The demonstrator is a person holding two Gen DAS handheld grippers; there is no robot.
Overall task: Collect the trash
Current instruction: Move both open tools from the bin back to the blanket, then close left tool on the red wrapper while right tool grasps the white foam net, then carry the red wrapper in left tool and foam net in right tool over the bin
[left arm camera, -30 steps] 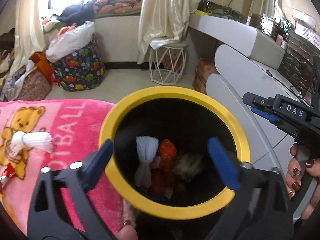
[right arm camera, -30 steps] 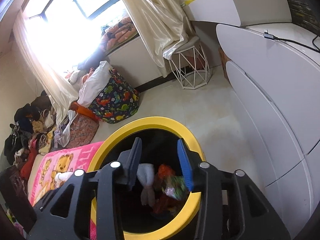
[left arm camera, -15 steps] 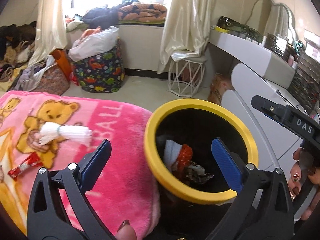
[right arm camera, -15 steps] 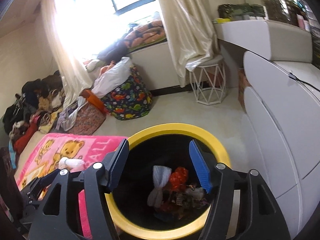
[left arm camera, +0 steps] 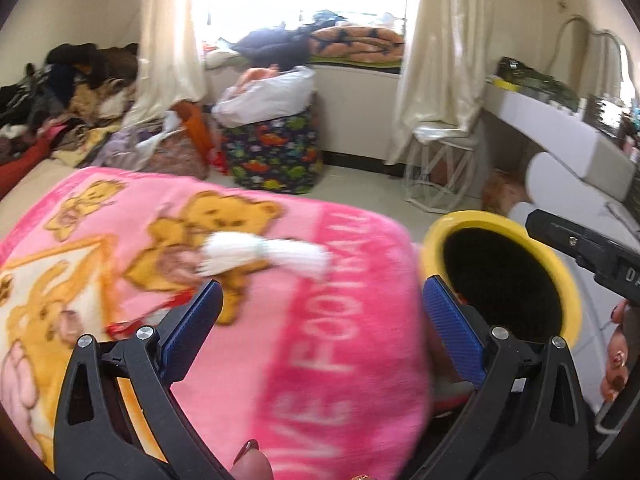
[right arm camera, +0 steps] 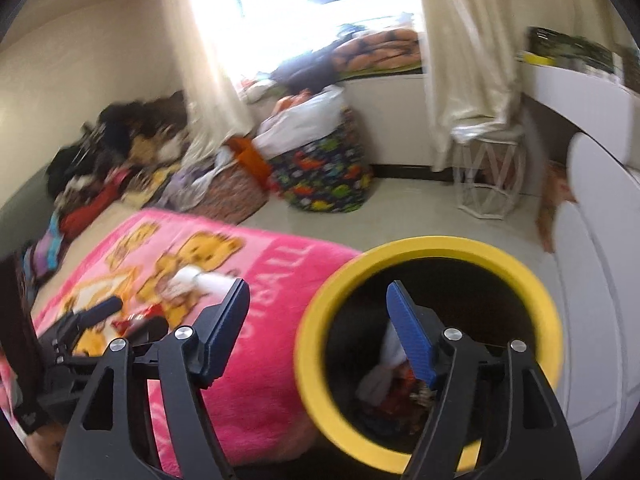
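Looking left to right: this is what stands in the room.

Clothes pile (left arm camera: 60,92): heaped at the far left, along the wall by the curtain.

Pink blanket (left arm camera: 280,320): spread over the bed, printed with yellow bears and white lettering; its right edge hangs just beside the bin.

White bundle (left arm camera: 260,254): a small tied wad of white trash lying on the blanket, on top of a printed bear, ahead of the left gripper's fingers and not touched by them.

Red wrapper (left arm camera: 120,326): a scrap of trash on the blanket, just beside the left finger of the left gripper; blurred, so I cannot tell more.

Left gripper (left arm camera: 320,308): hanging over the blanket, tilted down, jaws wide with nothing between the blue pads.

Patterned bag (left arm camera: 276,156): on the floor past the bed, dark with bright dinosaurs, stuffed with white cloth.

Right gripper (right arm camera: 318,312): jaws opening and holding nothing; one finger sits over the blanket's edge, the other over the bin's mouth.

Yellow-rimmed bin (right arm camera: 424,246): on the floor between the bed and the white furniture, black inside.

Trash in the bin (right arm camera: 384,376): a white wad and red and mixed wrappers at the bottom.

Wire stool (right arm camera: 488,176): white, under the right curtain.

Right hand (left arm camera: 618,360): painted nails, wrapped on the handle at the far right.
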